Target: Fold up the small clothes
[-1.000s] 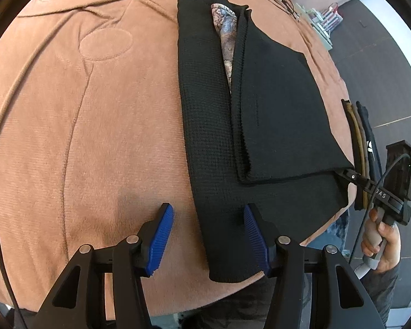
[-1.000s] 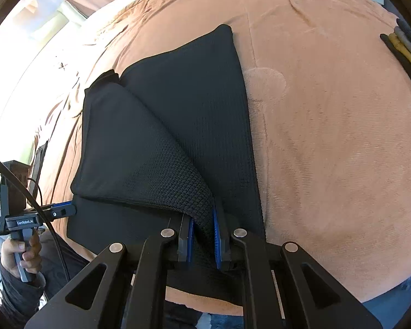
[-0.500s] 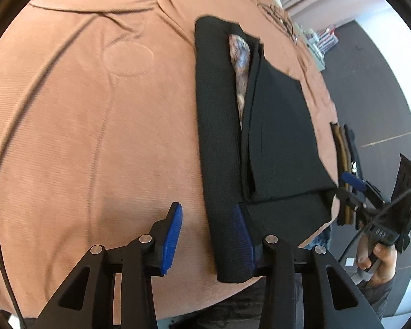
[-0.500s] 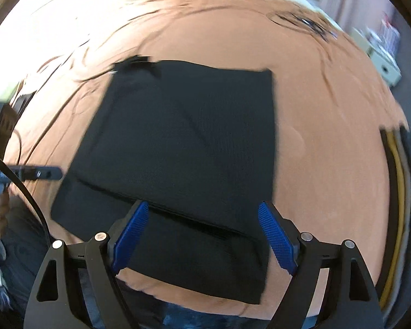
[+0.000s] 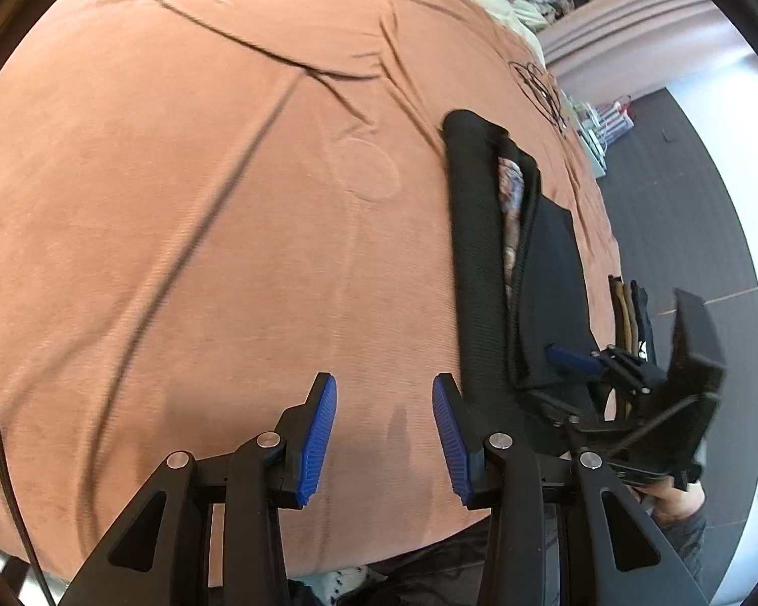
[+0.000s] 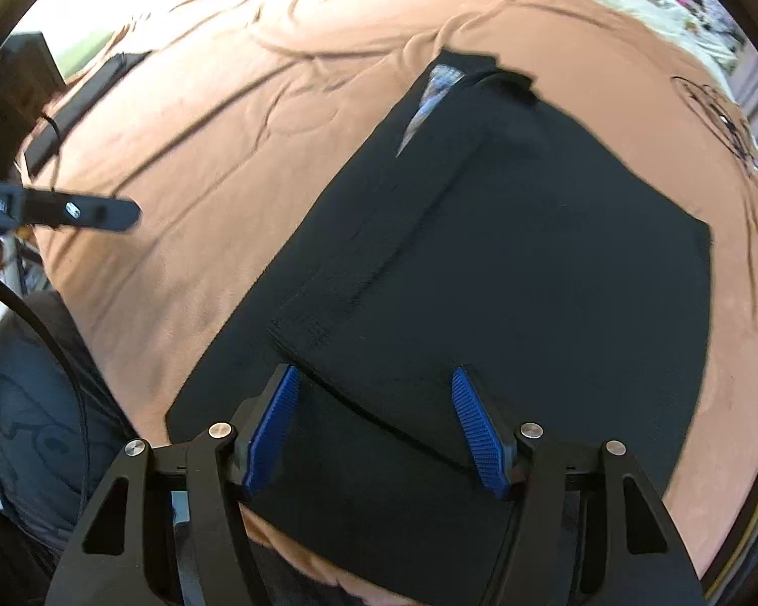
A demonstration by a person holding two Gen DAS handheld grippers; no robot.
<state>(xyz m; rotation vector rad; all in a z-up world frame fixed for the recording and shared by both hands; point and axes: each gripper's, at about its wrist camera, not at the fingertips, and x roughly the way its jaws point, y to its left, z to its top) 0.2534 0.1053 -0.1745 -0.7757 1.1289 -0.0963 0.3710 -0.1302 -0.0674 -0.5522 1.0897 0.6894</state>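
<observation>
Let go of the flap since a second ago: right gripper [image 6: 376, 421], clamped on the black cloth back then, now hangs above it with fingers [image 6: 273, 421] spread wide and nothing between them. Left gripper [image 5: 385, 434] slid off to the side too, earlier straddling the cloth's edge, now hovering over bare bedspread [image 5: 202, 227] just beside it, fingers [image 5: 319, 434] open and empty.

Black garment [image 6: 505, 272] lying flat on the brown bedspread, one panel folded over the middle, with a long crease running away from the right gripper. Bit of patterned fabric [image 6: 437, 86] peeking out at the far end between the layers, also visible from the left wrist view as a strip [image 5: 511, 202] tucked between the rolled black edge [image 5: 472, 262] and the flat folded panel. Near edge of the garment reaching almost to the edge of the bed, right under the right gripper.

Stack of folded clothes [image 5: 631, 313] sitting past the garment at the bed's edge, only the spines showing. Loose black cable [image 5: 538, 83] coiled further up the bed. Both views a bit motion-blurred, so fine texture hard to make out.
</observation>
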